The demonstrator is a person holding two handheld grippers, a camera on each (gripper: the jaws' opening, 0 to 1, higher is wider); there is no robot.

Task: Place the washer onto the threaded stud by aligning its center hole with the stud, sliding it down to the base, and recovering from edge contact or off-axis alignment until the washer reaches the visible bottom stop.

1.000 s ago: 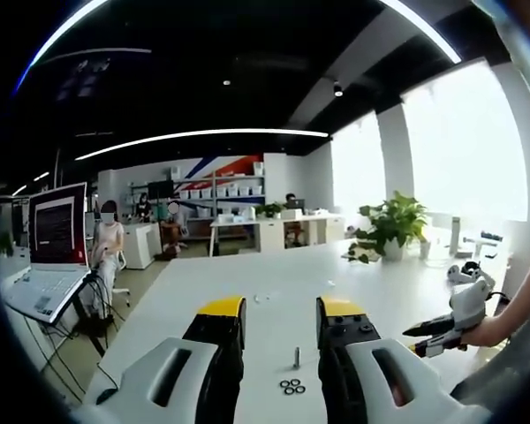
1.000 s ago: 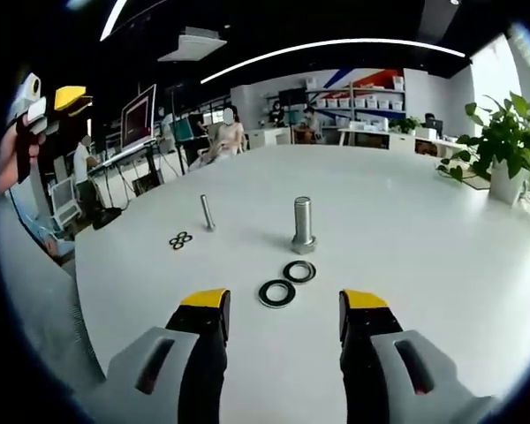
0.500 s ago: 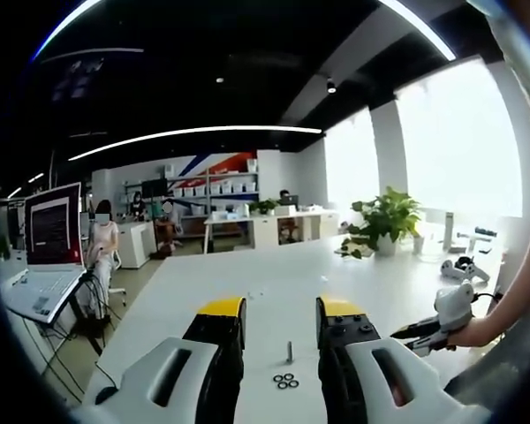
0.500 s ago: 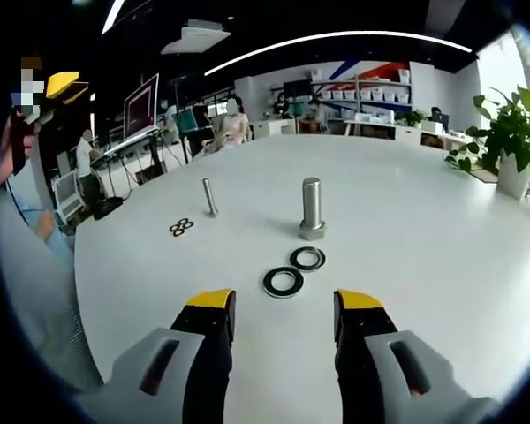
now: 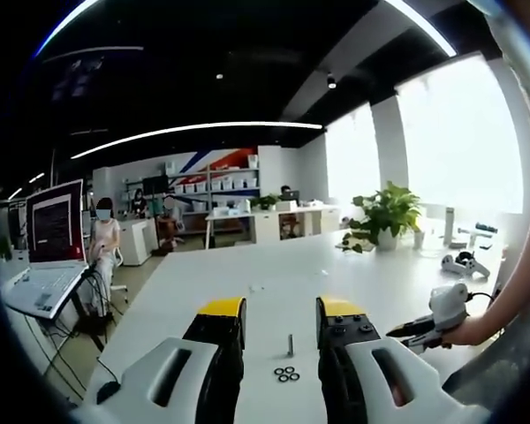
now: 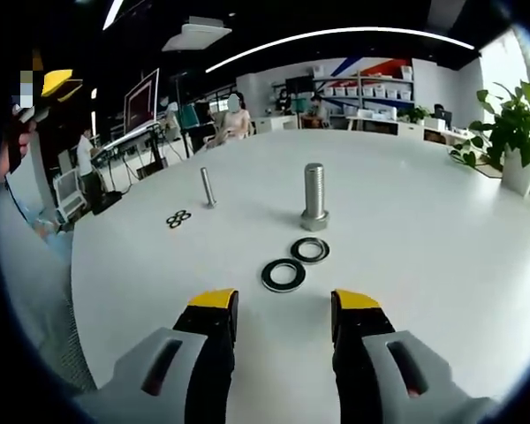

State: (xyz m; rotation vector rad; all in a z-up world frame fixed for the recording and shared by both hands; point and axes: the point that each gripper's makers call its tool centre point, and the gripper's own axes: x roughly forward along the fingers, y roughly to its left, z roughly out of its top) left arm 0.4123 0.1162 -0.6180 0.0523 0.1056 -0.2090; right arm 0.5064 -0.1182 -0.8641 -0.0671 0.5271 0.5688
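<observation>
On the white bench [image 6: 442, 256], the right claw [image 6: 284, 309] — jaws wide, empty — has edged nearer the larger washer [image 6: 283, 274] before the big stud [image 6: 314, 196]; the left claw [image 5: 278, 311], also wide, hovers.

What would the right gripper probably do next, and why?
Probably ease forward and down to the nearer washer. The right gripper is open and empty just short of it, both washers lie flat on the table, and the big bolt stands upright behind them with nothing on it yet.
</observation>
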